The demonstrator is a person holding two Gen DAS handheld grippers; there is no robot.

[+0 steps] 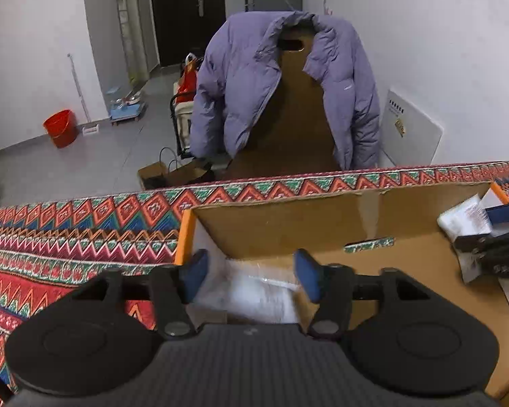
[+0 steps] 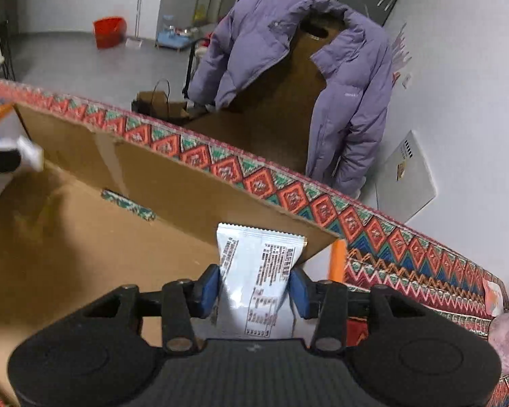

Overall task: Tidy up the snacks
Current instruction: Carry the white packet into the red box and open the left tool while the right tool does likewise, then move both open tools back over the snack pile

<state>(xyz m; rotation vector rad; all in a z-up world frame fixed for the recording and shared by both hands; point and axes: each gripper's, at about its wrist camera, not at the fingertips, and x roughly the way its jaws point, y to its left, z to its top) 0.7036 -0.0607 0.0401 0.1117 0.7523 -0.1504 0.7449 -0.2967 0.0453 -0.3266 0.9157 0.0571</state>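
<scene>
Left gripper [image 1: 251, 276]: over the near left corner of the cardboard box [image 1: 288, 224], jaws standing well apart, blue pads clear on both sides; nothing gripped.
Below the left gripper: a blurred white packet [image 1: 247, 295] lies low in the box, in the gap between the pads but not pinched.
Right gripper [image 2: 254, 288]: at bottom centre of its own view, jaws partly closed, with a white snack packet [image 2: 259, 264] standing between the pads, printed side up. Whether the pads are pressing on it, I can't tell.
Same packet, left view: at the right edge, white wrapper [image 1: 466, 220] poking out ahead of the right gripper's fingers.
Box: open, brown inside, orange corner edges, sitting on the patterned cloth [image 1: 68, 237] that fills the lower left of the left view.
Background: a purple puffer jacket [image 1: 251, 78] draped over a tall cardboard piece at upper centre; a red bucket [image 1: 60, 128] on the grey floor at left.
</scene>
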